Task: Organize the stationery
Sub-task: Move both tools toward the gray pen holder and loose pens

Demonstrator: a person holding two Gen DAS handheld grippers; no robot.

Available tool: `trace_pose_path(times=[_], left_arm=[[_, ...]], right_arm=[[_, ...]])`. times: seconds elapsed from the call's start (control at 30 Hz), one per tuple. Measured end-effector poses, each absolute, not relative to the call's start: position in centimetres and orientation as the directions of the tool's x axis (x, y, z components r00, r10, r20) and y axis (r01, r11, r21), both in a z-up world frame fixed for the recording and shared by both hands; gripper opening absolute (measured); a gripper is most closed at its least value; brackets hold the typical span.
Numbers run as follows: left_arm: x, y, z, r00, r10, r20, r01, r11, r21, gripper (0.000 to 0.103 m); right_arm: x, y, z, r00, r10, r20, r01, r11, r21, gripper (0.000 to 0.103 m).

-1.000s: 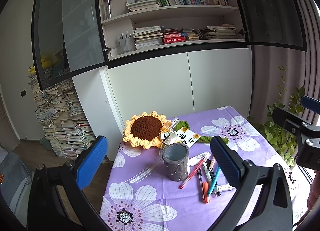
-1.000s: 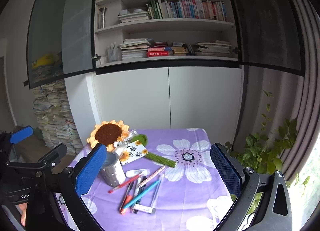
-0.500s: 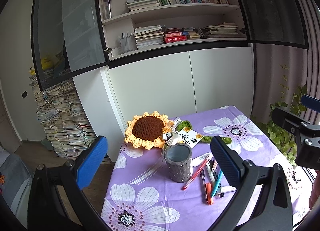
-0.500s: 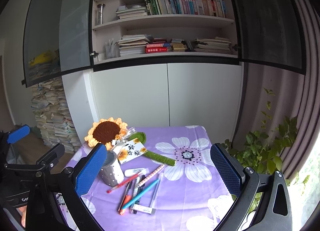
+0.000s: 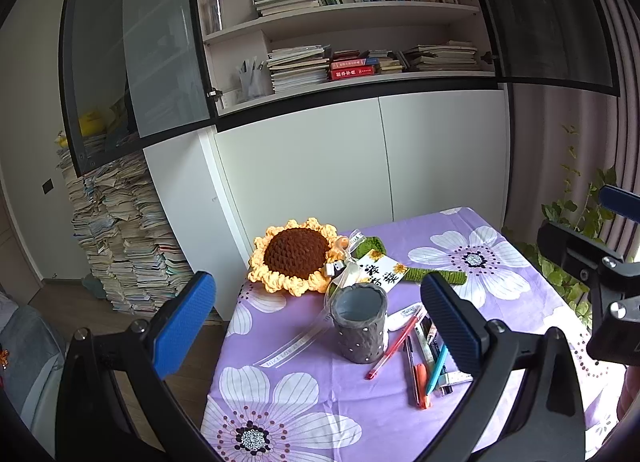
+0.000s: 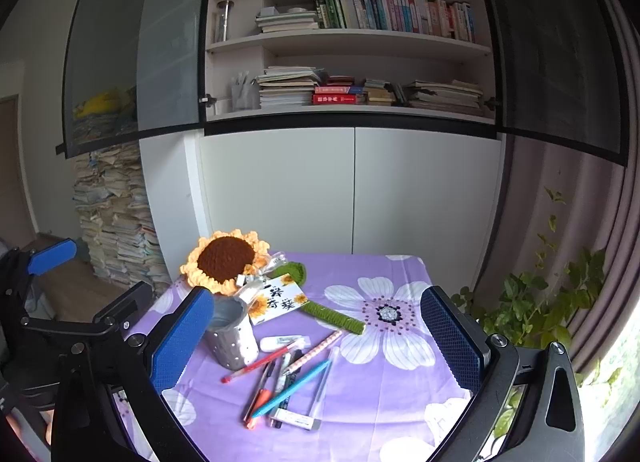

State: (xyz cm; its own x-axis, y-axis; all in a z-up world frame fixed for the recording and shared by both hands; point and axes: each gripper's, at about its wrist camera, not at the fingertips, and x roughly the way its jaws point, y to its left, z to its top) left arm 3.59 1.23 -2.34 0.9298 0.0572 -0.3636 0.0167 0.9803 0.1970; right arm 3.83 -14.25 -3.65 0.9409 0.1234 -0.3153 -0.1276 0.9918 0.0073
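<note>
Both grippers are being held raised above the near edge of the table [image 6: 400,266], aimed forward and slightly down. The left gripper [image 5: 316,330] is being kept level, with the grey pen holder [image 5: 360,326] framed between its jaws, nearer the right-hand one. The right gripper [image 6: 316,342] is being held alongside, with the loose pens framed between its jaws.

The hands gripping the tools are not being shown. The pen holder's left side is being hidden behind the right gripper's left finger [image 6: 180,346], and part of the pen cluster is being covered by the left gripper's right finger [image 5: 452,326]. The small print on the white card [image 6: 280,300] cannot be read.

Both pairs of jaws are being held spread wide, with nothing gripped or touched. The red pen [image 6: 260,364], the teal pen [image 6: 292,388], the orange-tipped pen [image 5: 422,380] and the white eraser [image 6: 284,342] are lying just right of the upright pen holder, beyond the fingertips. The crocheted sunflower [image 5: 296,258] is lying farther back.
</note>
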Motion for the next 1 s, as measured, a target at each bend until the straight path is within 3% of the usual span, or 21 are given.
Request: trace_pose_path(times=[0.7, 1.0], left_arm=[[4.8, 1.4, -3.4, 0.917, 0.055, -0.395, 0.026, 0.98, 0.195, 0.102], [7.1, 2.6, -6.5, 0.889, 0.105, -0.445, -0.002, 0.974, 0.226, 0.102]], right_arm=[[5.1, -14.2, -4.3, 0.927, 0.121, -0.356, -0.124, 0.992, 0.015, 0.103], [7.0, -14.8, -5.7, 0.901, 0.105, -0.42, -0.1, 0.994, 0.033, 0.103]])
